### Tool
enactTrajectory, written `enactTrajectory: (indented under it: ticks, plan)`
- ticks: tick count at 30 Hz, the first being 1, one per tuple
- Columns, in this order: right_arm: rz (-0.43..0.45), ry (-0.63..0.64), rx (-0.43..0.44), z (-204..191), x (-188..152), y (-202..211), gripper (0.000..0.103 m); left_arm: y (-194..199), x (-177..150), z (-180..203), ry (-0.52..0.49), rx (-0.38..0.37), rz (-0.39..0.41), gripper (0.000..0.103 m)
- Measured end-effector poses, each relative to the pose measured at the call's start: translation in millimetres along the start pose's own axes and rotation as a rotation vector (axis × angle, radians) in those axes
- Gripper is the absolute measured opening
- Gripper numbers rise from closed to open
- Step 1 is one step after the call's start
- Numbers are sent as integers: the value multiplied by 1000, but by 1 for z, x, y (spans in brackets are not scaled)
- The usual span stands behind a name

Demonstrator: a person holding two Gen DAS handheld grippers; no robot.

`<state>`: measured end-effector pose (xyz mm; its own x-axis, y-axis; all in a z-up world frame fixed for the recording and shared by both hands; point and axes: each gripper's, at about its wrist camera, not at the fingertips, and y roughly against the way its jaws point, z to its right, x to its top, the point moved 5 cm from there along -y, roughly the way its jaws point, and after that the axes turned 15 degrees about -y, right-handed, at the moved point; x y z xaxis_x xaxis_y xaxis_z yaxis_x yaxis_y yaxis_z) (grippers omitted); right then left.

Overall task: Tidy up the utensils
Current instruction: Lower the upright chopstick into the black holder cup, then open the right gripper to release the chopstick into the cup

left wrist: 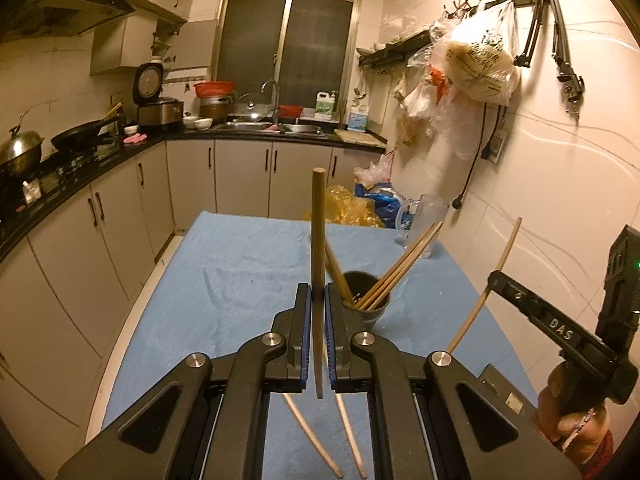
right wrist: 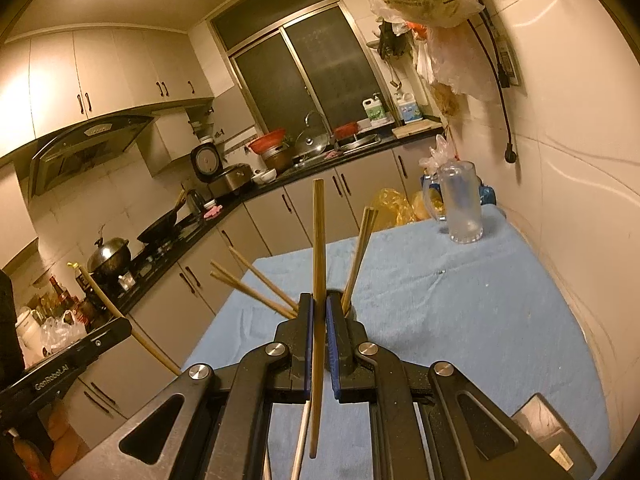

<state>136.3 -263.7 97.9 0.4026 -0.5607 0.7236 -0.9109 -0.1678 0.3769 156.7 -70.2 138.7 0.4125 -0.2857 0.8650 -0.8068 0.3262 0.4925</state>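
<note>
cup (right wrist: 335, 293) mostly hidden (behind jaws), bag print unreadable

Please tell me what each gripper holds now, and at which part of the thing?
The left gripper is shut on one chopstick, below its middle. The right gripper grips another chopstick near its middle.

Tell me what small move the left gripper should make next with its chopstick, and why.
Probably swing the left gripper slightly right and tip its chopstick down into the dark cup. It is clamped upright just beside the cup, which already holds several chopsticks. The right gripper also holds one, so go one at a time.
</note>
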Motion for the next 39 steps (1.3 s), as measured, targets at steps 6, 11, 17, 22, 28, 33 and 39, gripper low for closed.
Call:
enactTrajectory:
  ticks: [6, 11, 17, 22, 28, 33, 39]
  plan:
    - [36, 3, -2, -8, 17, -3, 7, -2, 28, 8, -17, -27, 33, 6]
    - [74, 1, -1, -15, 36, -8, 7, -10, 54, 15, -28, -38, 58, 6]
    - [114, -1, -10, -20, 61, -19, 7, -24, 82, 24, -51, -53, 80, 6]
    - [145, -1, -24, -23, 78, -33, 7, -42, 99, 26, -56, -56, 92, 6]
    - [149, 1, -38, -25, 89, -55, 7, -67, 109, 23, -43, -60, 89, 6]
    - [158, 16, -51, -25, 87, -72, 7, -92, 102, 19, -21, -63, 74, 6]
    - [136, 40, -67, -21, 76, -95, 7, -119, 80, 15, 14, -101, 24, 6]
